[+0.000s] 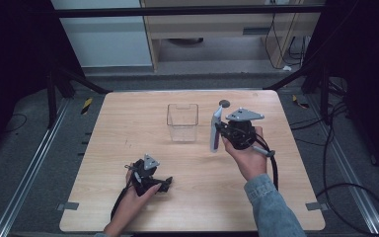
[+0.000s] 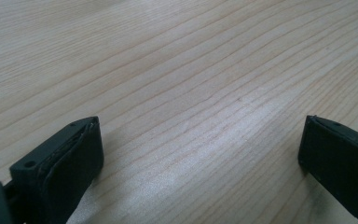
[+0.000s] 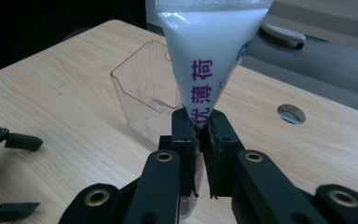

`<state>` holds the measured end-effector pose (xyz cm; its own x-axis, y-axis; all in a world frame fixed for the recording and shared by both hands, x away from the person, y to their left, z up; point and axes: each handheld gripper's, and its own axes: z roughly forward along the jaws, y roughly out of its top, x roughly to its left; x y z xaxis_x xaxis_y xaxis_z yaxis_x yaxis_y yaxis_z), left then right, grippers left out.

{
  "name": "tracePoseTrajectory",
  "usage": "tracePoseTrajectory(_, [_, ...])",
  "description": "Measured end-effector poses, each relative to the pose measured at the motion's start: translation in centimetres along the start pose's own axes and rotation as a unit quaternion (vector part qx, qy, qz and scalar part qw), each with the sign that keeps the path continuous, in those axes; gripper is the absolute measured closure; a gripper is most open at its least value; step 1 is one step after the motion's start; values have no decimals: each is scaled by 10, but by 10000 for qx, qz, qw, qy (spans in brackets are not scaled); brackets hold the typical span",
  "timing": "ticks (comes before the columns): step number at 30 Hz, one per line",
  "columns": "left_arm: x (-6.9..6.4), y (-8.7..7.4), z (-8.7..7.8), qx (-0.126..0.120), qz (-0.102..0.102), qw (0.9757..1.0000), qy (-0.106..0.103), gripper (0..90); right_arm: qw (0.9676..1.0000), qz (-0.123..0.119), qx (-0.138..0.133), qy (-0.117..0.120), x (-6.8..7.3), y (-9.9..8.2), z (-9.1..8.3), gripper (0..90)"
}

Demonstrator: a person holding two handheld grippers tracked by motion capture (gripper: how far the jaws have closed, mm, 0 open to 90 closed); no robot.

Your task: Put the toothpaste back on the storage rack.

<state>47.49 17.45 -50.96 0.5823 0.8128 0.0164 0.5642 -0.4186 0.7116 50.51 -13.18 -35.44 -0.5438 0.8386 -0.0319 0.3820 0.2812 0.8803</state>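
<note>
My right gripper (image 1: 220, 132) is shut on a white tube (image 1: 215, 131), which it holds upright above the table, right of a clear plastic box (image 1: 182, 122). In the right gripper view the jaws (image 3: 200, 126) pinch the tube (image 3: 205, 56) at its narrow part. The tube carries purple characters and widens upward, and the clear box (image 3: 142, 93) stands just behind it with nothing visible inside. My left gripper (image 1: 165, 183) rests low near the table's front left. Its jaws (image 2: 200, 144) stand wide apart over bare wood with nothing between them.
A round cable hole (image 1: 224, 103) sits in the wooden table (image 1: 128, 123) near its far edge, behind the tube. Metal frame rails and cables run along the floor on both sides. The left gripper (image 3: 21, 175) lies at the left edge of the right gripper view.
</note>
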Motion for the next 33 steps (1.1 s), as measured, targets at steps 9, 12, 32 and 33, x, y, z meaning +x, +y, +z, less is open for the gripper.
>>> tracePoseTrajectory(9, [0,0,0,-1,-2,10000,1,0,9991,74,-422,-24,6,-5,3,832])
tracePoseTrajectory(12, [0,0,0,1,1,10000,2,0,9983,136,-560,-3,9,-7,3,832])
tracePoseTrajectory(32, [0,0,0,3,3,10000,2,0,9962,254,-815,186,27,-6,18,832])
tracePoseTrajectory(33, [0,0,0,2,3,10000,2,0,9961,252,-819,195,28,-6,18,832])
